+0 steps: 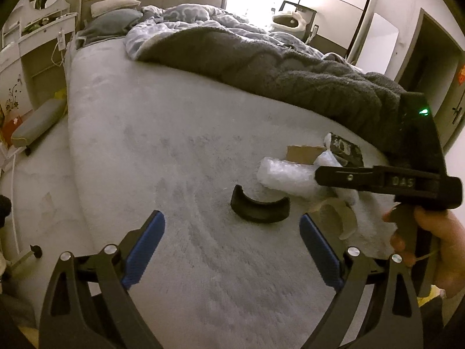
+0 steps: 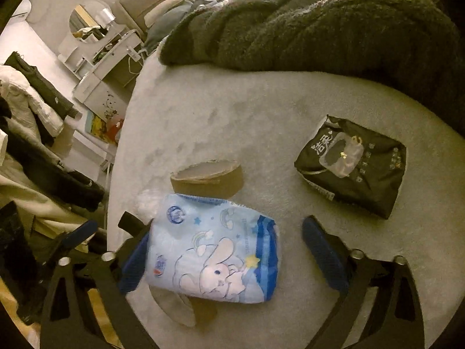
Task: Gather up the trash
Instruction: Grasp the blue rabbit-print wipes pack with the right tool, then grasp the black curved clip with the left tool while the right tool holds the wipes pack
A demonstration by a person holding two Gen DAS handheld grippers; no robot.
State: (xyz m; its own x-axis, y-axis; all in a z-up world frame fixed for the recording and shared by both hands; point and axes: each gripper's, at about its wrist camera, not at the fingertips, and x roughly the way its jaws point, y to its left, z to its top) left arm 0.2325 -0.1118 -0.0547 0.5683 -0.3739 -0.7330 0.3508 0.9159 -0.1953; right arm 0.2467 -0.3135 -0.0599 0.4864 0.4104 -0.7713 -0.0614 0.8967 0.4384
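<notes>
- Right wrist view showed the right gripper [image 2: 223,261] with its fingers spread wide around a pale blue rabbit-print packet [image 2: 215,250] low in the centre of the frame; the left finger [image 2: 133,264] lay at the packet's edge, the right one stood clear, and nothing was yet clamped.
- That packet looked soft and slack, so a squeeze from one side first could have shoved it sideways along the bed [image 2: 261,110] rather than trapped it.
- A cardboard tape ring [image 2: 207,179] touched the packet's upper edge, and another curved cardboard piece [image 2: 186,311] poked out from beneath it; a careless lift might have dragged or flicked either one off the mattress.
- A dark tissue packet [image 2: 353,165] lay well apart at right, easily forgotten.
- Left wrist view had the left gripper [image 1: 232,250] fully open and empty, low in the frame, aimed towards a black curved strip [image 1: 260,206] at centre.
- The strip was thin and sat in plush fabric, so the fingers could have pinched bedding instead.
- Bubble wrap [image 1: 287,177] and the other hand's tool crowded the right of that frame, so the two grippers risked knocking together.
</notes>
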